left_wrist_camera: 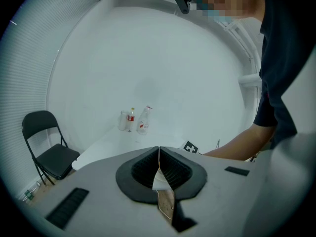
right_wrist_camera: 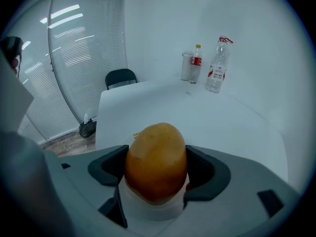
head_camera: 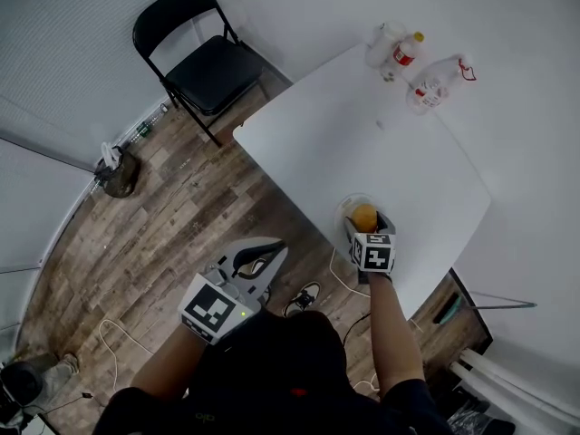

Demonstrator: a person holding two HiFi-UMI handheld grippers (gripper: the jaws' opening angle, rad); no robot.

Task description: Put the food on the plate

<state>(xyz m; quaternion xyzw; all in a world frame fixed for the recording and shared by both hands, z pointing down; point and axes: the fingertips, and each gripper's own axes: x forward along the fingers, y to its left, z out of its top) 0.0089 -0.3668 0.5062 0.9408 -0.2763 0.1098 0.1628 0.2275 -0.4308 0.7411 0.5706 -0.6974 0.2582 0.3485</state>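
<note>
A yellow-brown, potato-like piece of food (head_camera: 364, 215) (right_wrist_camera: 156, 162) sits between the jaws of my right gripper (head_camera: 366, 226) (right_wrist_camera: 156, 171), which is shut on it. In the head view the food hangs right over a pale plate (head_camera: 347, 206) near the front edge of the white table (head_camera: 362, 134); I cannot tell whether it touches the plate. My left gripper (head_camera: 261, 263) (left_wrist_camera: 159, 168) is off the table, over the wooden floor, its pads pressed together with nothing between them.
At the table's far end stand a red-labelled bottle (head_camera: 407, 52) (right_wrist_camera: 196, 62), a pale cup (head_camera: 381, 42) and a spray bottle (head_camera: 434, 84) (right_wrist_camera: 217, 65). A black folding chair (head_camera: 207, 60) stands beyond the table's left corner. Cables (head_camera: 113, 333) and a bag (head_camera: 117, 171) lie on the floor.
</note>
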